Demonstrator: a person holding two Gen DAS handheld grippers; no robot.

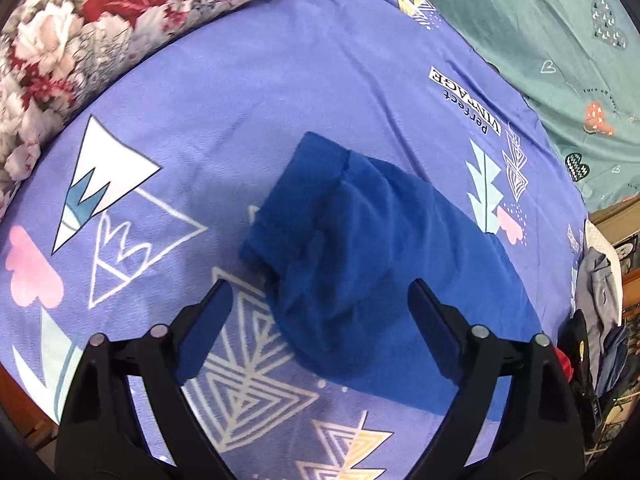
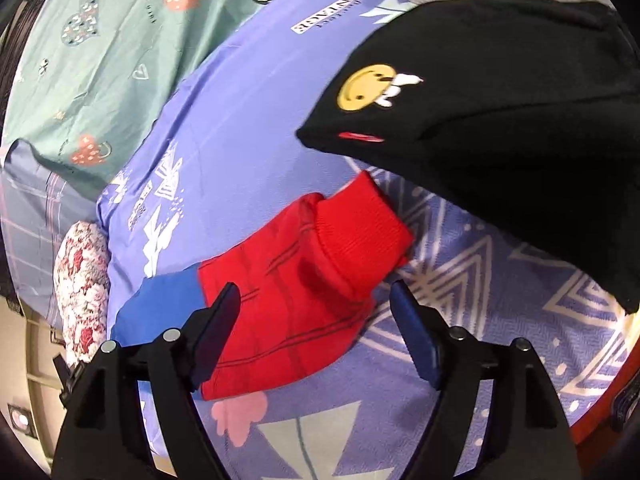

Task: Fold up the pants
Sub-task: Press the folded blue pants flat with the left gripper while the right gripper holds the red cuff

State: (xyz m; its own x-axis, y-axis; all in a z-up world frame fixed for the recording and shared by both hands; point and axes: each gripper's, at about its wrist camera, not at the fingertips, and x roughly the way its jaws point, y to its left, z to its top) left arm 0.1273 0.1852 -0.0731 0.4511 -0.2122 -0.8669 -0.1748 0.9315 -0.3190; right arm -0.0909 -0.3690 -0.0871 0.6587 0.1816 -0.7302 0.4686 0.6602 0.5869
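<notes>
Purple patterned bedsheet under both grippers, teal heart-print sheet beyond, floral pillow far left, black garment ahead right, folded blue-and-red pants between parted left gripper, red cuff ahead of parted right gripper, nothing clamped

Pants: red with blue section. Bedsheet: lavender, white geometric triangles, pink clouds. Second sheet: teal, heart print. Pillow: red-and-white roses. Garment: black, yellow smiley.
</notes>
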